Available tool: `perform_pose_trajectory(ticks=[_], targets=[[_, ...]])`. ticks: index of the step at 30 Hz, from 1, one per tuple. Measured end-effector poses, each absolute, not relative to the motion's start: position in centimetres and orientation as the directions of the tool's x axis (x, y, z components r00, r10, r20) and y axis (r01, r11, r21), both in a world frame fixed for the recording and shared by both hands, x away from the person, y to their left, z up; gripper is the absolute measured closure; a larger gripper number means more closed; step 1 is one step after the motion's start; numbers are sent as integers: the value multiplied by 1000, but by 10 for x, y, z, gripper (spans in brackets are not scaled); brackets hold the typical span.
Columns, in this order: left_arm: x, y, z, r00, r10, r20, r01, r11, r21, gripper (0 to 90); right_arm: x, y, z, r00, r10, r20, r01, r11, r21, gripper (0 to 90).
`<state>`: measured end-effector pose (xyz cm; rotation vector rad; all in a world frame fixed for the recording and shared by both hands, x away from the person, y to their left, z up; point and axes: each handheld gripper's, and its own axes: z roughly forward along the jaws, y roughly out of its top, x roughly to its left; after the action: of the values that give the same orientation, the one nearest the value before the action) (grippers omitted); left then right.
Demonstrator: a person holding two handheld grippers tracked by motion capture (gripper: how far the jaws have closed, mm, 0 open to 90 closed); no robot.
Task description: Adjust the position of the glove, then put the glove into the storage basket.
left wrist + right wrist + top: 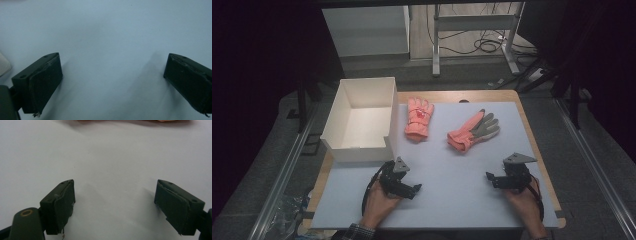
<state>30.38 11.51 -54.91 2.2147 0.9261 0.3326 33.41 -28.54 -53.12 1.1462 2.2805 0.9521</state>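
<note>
Two gloves lie on the pale mat (452, 165). One is a pink glove (418, 119) with its fingers pointing away, just right of the box. The other is a pink glove with a grey palm (473, 130), lying at a slant in the middle. My left gripper (412, 190) rests near the front edge, below the box, and its wide-apart jaws hold nothing (112, 80). My right gripper (491, 180) sits at the front right, well short of the grey-palmed glove. It is open over bare mat (115, 202). A strip of pink glove (100, 120) shows at the top of the right gripper view.
An open white box (362, 120) stands at the left of the table, with its front wall close to my left gripper. A pale corner (3, 66) shows at the left edge of the left gripper view. Table legs and cables (482, 45) lie beyond the far edge.
</note>
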Motion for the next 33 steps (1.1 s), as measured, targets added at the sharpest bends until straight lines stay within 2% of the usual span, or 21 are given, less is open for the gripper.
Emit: perform_pose_trajectory(ticks=[12,26,33], targets=[[304,115,-549,709,704,-35,524,-493,695,19,335,-284,-530,-558,828,-55,553,421,720,140],[304,115,-549,709,705,-35,524,-492,695,19,337,-280,-525,-547,837,-34,568,400,719,161],[304,115,-549,709,704,-35,524,-493,695,19,350,-275,-511,-547,837,-5,575,380,724,165]])
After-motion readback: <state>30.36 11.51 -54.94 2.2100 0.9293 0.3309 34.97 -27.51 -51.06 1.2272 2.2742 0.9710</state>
